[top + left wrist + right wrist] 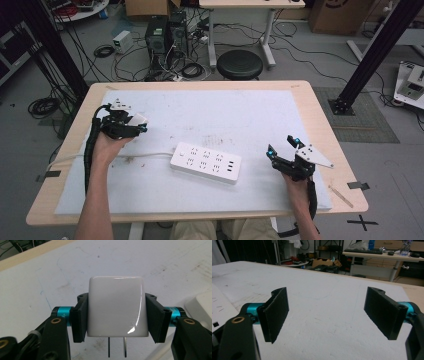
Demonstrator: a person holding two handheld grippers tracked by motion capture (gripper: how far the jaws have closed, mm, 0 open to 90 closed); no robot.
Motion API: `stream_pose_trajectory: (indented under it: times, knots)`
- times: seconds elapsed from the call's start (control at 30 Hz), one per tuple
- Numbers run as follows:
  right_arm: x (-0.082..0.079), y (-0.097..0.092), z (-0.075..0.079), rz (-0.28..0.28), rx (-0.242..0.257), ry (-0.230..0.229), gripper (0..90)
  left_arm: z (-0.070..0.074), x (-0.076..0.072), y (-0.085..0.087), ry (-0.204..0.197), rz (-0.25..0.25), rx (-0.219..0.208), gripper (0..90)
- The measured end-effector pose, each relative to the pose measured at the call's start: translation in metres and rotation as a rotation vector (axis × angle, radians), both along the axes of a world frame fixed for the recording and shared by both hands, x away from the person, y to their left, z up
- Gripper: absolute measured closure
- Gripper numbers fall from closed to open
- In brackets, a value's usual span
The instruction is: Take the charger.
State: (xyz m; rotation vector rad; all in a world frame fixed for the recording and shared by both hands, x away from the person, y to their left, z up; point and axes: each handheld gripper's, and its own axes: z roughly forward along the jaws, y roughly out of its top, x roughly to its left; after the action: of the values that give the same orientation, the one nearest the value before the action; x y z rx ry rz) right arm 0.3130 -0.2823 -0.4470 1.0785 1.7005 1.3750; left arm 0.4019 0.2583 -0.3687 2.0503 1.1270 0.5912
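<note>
My left gripper (136, 123) is shut on a white square plug adapter (116, 307), lifted off the table at the left; its two metal prongs point down toward me in the left gripper view, and both black pads (80, 317) press its sides. The adapter (138, 119) shows as a small white block at the jaw tips in the high view. A white power strip (206, 163) lies flat near the table's middle, its cord running left. My right gripper (284, 146) rests at the right of the mat, open, with nothing between its pads (275, 313).
A white mat (240, 120) covers most of the wooden table (320, 110). The strip's corner (202, 305) shows at the right in the left gripper view. A black stool (240, 64), computer towers and cables stand on the floor beyond the far edge.
</note>
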Motion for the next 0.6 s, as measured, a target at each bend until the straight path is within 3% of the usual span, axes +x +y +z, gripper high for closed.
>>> stream_pose_trajectory:
  times: [0.3, 0.47, 0.6]
  knots:
    - [0.001, 0.001, 0.0, 0.003, -0.003, 0.012, 20.5, 0.006, -0.016, -0.009, -0.079, -0.028, -0.05, 42.4]
    - [0.001, 0.001, -0.001, 0.002, -0.006, 0.012, 20.5, 0.006, -0.025, -0.013, -0.117, -0.039, -0.057, 42.4]
    - [0.001, 0.001, 0.0, 0.01, -0.005, 0.008, 20.5, 0.008, -0.039, -0.021, -0.192, -0.051, -0.1, 42.4]
